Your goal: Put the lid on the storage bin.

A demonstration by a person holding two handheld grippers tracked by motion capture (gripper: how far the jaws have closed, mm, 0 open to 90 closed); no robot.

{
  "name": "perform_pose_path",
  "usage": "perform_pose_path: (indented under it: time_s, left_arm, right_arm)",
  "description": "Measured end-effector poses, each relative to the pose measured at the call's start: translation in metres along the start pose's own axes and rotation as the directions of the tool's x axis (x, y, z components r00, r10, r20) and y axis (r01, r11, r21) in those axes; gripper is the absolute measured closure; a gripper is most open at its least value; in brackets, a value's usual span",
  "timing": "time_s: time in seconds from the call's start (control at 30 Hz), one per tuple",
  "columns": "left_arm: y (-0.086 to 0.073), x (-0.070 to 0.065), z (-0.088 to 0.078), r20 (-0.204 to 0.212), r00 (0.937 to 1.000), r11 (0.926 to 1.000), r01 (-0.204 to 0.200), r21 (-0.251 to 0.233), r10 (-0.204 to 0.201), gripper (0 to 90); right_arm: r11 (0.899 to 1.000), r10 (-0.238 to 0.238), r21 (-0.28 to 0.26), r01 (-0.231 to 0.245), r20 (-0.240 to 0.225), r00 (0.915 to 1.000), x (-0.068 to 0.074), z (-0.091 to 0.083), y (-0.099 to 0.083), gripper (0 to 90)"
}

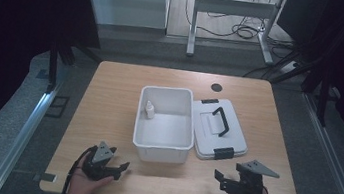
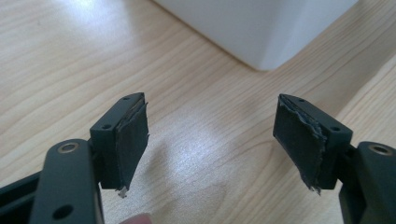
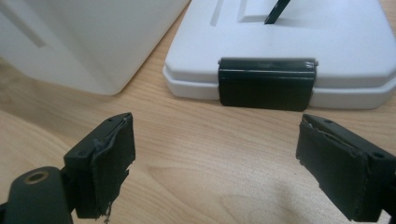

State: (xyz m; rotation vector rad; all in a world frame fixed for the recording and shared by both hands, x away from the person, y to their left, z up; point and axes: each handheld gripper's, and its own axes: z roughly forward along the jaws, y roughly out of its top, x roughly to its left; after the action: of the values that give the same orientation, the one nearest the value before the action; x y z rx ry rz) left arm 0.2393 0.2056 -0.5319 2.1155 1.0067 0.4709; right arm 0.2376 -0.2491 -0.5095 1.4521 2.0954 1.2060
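Note:
A white open bin [image 1: 162, 143] stands mid-table with a small white bottle [image 1: 149, 109] upright inside, against its left wall. The bin's white lid [image 1: 205, 131] lies flat just right of it, with a raised black handle [image 1: 221, 119] and black latches. My left gripper [image 1: 122, 168] rests open near the front edge, left of the bin's front corner [image 2: 261, 28]; nothing is between its pads [image 2: 133, 135]. My right gripper [image 1: 219, 180] is open too, empty, facing the lid's near latch [image 3: 266, 84] and the lid [image 3: 327, 42], with the bin's wall [image 3: 93, 42] to its left.
The wooden table [image 1: 106, 118] has bare surface left of the bin and along the front. A black grommet hole [image 1: 217, 87] sits at the far edge. Beyond the table are a desk frame [image 1: 234, 14] and cables on the floor.

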Motion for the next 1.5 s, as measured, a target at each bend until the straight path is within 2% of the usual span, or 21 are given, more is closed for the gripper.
perform_pose_path:
  time_s: [0.1,0.17,0.2,0.3,0.37,0.43,0.57,0.77,0.93,1.13,1.5]
  left_arm:
    - [-0.002,0.000,0.004,-0.003,1.0000,0.9997,-0.008,0.024,0.008,26.6]
    - [-0.002,0.000,0.003,0.003,1.0000,0.9998,0.002,0.018,-0.002,26.6]
    - [-0.001,0.001,-0.001,0.024,0.9995,0.9998,0.021,-0.006,-0.021,26.6]
    - [0.001,0.002,-0.005,0.036,0.9986,0.9989,0.040,-0.025,-0.039,26.6]
    - [0.002,0.002,-0.006,0.033,0.9987,0.9989,0.039,-0.028,-0.038,26.6]
    - [0.002,0.001,-0.006,0.035,0.9988,0.9990,0.035,-0.027,-0.034,26.6]
    - [0.003,0.000,-0.005,0.036,0.9989,0.9992,0.030,-0.025,-0.029,26.6]
    - [0.001,0.001,-0.001,0.038,0.9986,0.9992,0.038,-0.013,-0.037,26.6]
    - [0.002,-0.002,0.000,0.040,0.9987,0.9994,0.034,-0.013,-0.033,26.6]
    - [0.001,-0.001,0.001,0.041,0.9985,0.9993,0.037,-0.009,-0.037,26.6]
    - [0.000,0.000,0.002,0.042,0.9985,0.9994,0.034,-0.007,-0.034,26.6]
  right_arm:
    - [1.000,0.000,0.006,0.000,-0.011,0.9999,-0.002,-0.002,0.001,13.2]
    - [1.000,0.011,0.002,-0.011,-0.025,0.9996,-0.006,-0.006,0.004,14.4]
    - [1.000,0.014,-0.003,-0.014,-0.034,0.9993,-0.006,-0.008,0.005,15.8]
    - [1.000,0.010,-0.010,-0.011,-0.046,0.9989,-0.005,-0.013,0.011,17.4]
    - [1.000,-0.005,0.006,0.006,-0.066,0.9978,-0.002,-0.015,0.021,20.3]
    - [1.000,-0.017,0.014,0.018,-0.066,0.9977,-0.002,-0.015,0.026,21.6]
    - [1.000,-0.011,0.020,0.012,-0.067,0.9977,-0.003,-0.014,0.031,22.0]
    - [1.000,-0.015,0.003,0.015,-0.052,0.9985,-0.004,-0.015,0.041,22.4]
    - [0.999,-0.036,0.002,0.036,-0.035,0.9987,0.000,-0.012,0.046,22.9]
    - [0.998,-0.065,-0.001,0.065,-0.030,0.9975,0.005,-0.011,0.065,25.2]
    - [0.998,-0.063,0.017,0.063,0.000,0.9980,0.009,-0.006,0.096,29.6]
